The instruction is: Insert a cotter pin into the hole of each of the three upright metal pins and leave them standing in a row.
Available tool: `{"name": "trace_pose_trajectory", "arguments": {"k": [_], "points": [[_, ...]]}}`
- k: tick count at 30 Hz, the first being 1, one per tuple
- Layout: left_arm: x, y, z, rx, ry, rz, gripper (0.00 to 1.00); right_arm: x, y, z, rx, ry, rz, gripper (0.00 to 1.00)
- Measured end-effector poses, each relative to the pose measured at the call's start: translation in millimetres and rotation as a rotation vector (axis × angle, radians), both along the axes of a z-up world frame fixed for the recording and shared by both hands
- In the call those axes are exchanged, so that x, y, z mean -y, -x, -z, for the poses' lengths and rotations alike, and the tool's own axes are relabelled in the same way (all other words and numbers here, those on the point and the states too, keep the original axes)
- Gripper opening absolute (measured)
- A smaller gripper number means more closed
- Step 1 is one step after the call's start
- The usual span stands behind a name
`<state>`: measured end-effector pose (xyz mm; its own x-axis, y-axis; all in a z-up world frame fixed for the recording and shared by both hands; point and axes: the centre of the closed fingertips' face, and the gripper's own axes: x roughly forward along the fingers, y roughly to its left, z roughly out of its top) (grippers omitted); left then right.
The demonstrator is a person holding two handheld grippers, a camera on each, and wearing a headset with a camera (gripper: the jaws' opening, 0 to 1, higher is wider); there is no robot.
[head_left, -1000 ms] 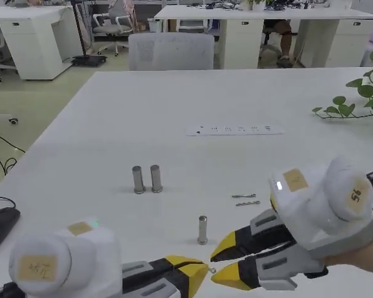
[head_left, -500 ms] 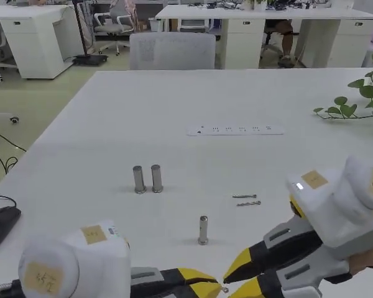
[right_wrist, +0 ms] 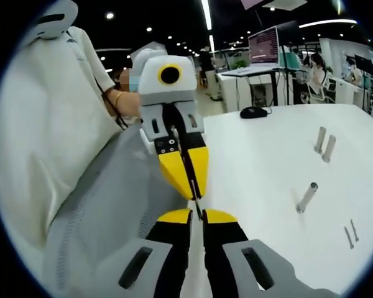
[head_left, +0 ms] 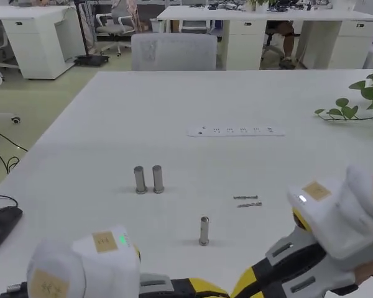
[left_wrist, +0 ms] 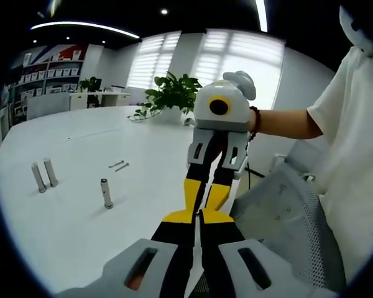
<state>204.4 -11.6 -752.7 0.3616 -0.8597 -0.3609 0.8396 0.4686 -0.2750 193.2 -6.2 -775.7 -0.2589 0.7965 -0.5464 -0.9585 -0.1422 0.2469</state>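
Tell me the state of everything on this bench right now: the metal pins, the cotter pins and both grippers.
Left gripper: shut on the held cotter pin.
Right gripper: tip to tip with the left gripper, grip unclear.
Held cotter pin: between the two tips, off the table.
Far metal pins: upright, side by side.
Near metal pin: upright, standing alone.
Loose cotter pins: lying flat on the table.
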Motion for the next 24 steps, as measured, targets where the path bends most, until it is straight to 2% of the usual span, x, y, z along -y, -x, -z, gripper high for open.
{"name": "trace_pose_trajectory", "arguments": {"k": [12,15,17,24], "points": [[3.2,10.1,0.4,0.009,-0.011,0.049,0.0,3.2,8.7,0.4,-0.018,0.004,-0.029,0.05],[3.4,10.6,0.8,0.013,-0.016,0.051,0.0,3.4,9.7,0.2,0.005,0.003,-0.041,0.04],[2.9,10.0,2.0,0.004,-0.019,0.042,0.0,3.6,8.7,1.0,0.021,0.008,-0.045,0.03],[2.3,5.1,0.9,0.025,-0.022,0.02,0.01,4.1,4.0,-1.6,0.077,0.028,-0.057,0.03]]}}
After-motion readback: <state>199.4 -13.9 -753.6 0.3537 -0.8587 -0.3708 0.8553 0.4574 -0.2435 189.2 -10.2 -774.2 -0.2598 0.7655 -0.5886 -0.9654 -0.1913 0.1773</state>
